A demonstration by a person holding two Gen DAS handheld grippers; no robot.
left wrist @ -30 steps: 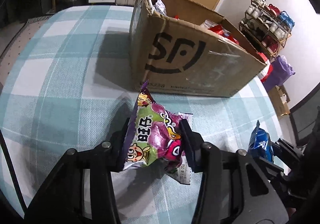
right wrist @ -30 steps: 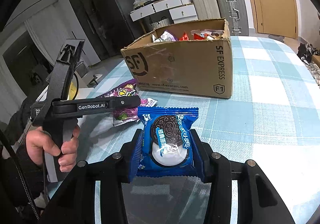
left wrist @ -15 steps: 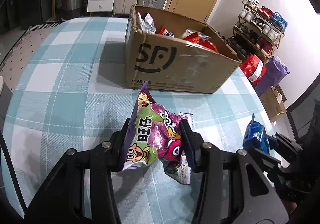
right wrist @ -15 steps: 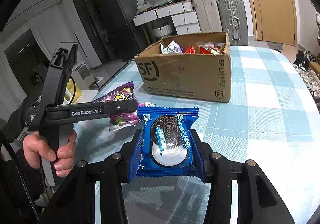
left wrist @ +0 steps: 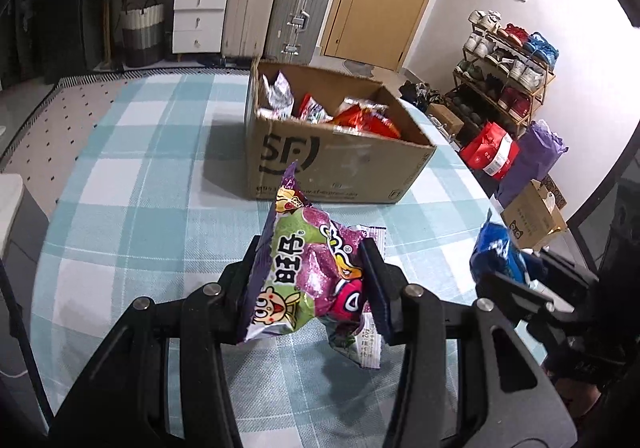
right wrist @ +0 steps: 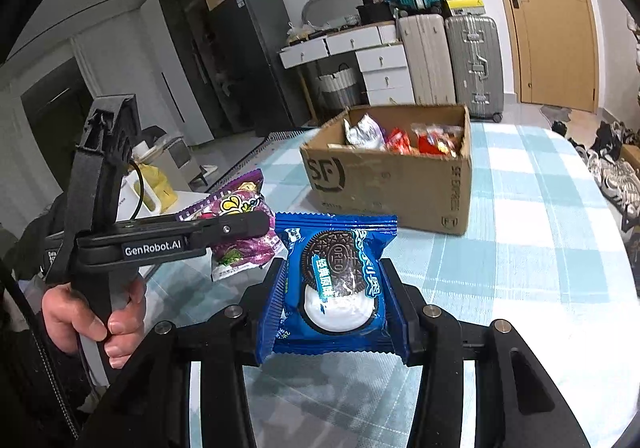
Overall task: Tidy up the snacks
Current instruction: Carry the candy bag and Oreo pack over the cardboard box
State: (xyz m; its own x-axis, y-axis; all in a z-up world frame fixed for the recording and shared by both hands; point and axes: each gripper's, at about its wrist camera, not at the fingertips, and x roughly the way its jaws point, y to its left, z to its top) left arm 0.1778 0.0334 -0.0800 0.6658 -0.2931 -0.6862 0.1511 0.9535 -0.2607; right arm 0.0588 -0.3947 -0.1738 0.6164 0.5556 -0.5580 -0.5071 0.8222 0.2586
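The left claw (left wrist: 314,280) pinches a purple and green snack bag (left wrist: 308,272) between its two black fingers, the bag standing upright and lifted clear of the bench (left wrist: 132,216), which is covered in a blue and white checked cloth. The right claw (right wrist: 334,288) is pressed onto a blue Oreo packet (right wrist: 334,280), gripping it by its two side edges with the printed face toward the camera, also held above the cloth. In the right wrist view the left claw shows from the side with a person's hand (right wrist: 86,322) wrapped around its grip. Beyond both claws an open cardboard box (left wrist: 336,160) marked SF sits on the bench, well apart from them, already holding several silver and red snack packets (left wrist: 360,116).
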